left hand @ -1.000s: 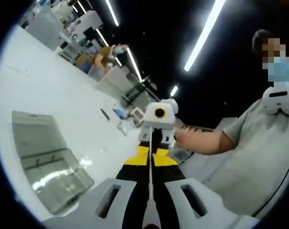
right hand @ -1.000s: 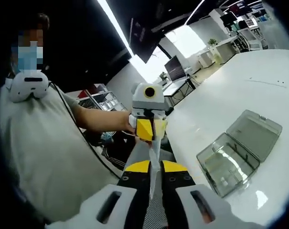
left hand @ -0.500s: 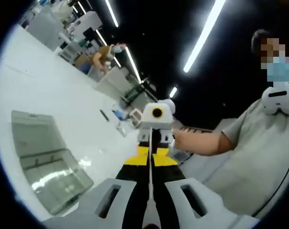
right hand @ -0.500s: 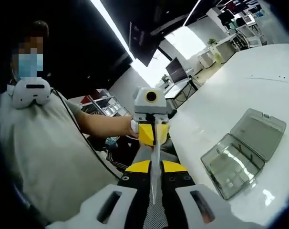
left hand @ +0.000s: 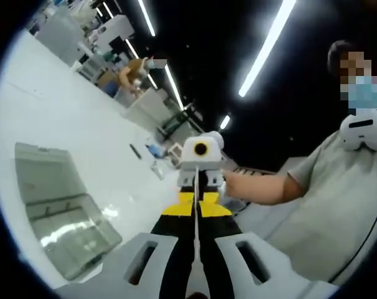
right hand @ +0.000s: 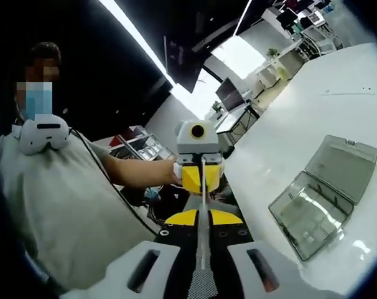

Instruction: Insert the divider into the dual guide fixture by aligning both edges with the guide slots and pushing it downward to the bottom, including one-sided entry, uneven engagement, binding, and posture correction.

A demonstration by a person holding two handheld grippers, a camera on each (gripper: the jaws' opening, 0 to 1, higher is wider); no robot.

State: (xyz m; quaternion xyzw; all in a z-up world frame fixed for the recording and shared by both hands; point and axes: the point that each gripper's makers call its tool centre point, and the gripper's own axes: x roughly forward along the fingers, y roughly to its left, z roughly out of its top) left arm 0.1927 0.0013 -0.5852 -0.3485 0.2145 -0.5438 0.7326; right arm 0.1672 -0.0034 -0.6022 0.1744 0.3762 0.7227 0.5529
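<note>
1. Since 1 second ago the clear case in the right gripper view has slid lower and rightward, so that camera has tilted; the left gripper view has barely changed.
2. The left hand-held gripper (left hand: 195,249) is pinched narrow on the divider (left hand: 195,219), a thin sheet seen edge-on.
3. The right hand-held gripper (right hand: 203,240) clamps the opposite edge of that divider, its long axis running between the 2 hands.
4. The open clear case (right hand: 322,194) lies on the white desk (right hand: 338,112) to one side, well apart; I judge both grippers about equally near.
</note>
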